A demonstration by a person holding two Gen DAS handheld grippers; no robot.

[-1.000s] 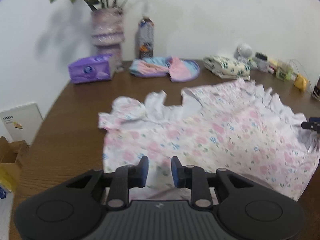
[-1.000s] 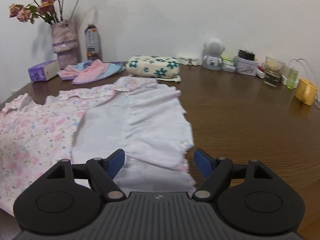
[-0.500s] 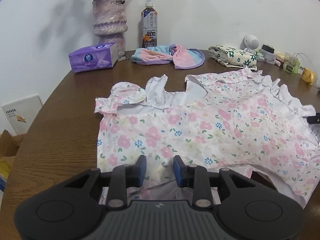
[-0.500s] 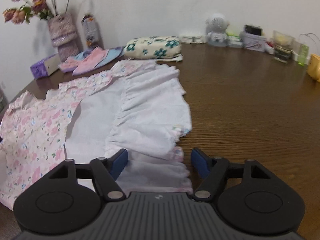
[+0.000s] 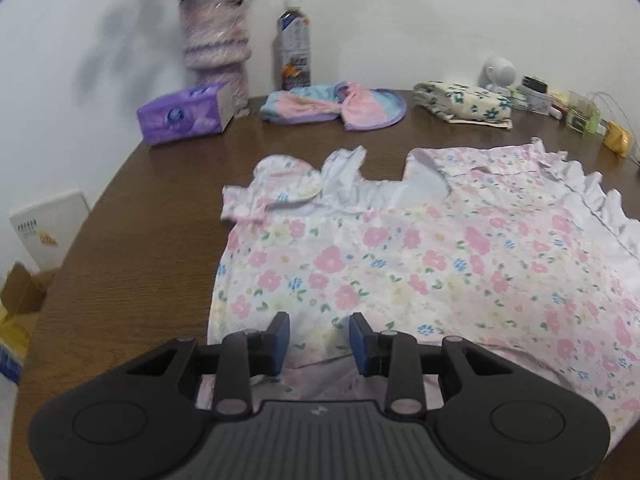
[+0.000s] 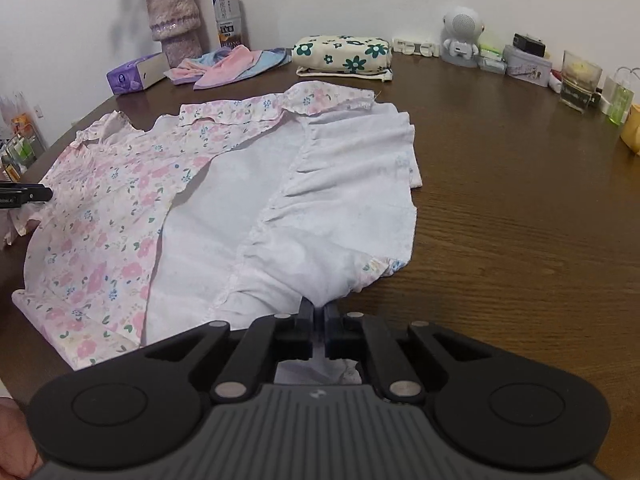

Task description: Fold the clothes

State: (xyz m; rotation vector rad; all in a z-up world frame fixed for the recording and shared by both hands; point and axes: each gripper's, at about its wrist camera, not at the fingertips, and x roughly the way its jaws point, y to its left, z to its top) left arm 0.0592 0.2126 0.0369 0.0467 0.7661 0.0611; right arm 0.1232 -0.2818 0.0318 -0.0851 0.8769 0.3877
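Here the floral dress (image 5: 400, 264) lies spread over the brown worktop (image 6: 520, 200), its white lining turned up on the right half and its ruffled hem reaching toward bare wood. In the right wrist view that wood runs open from the hem to the clutter along the far wall. In the left wrist view the worktop's curved left edge is bare from the dress out to the rim, with a cardboard box (image 5: 20, 300) below it.

The bottle (image 6: 228, 16) carries a printed label, too small to read; the purple tissue pack (image 5: 184, 116) shows a round logo, blurred.

The right gripper (image 6: 319, 312) is pressed together, pinching the dress's white hem. The left gripper (image 5: 319, 340) is spread, its fingers over the near floral edge, holding nothing.
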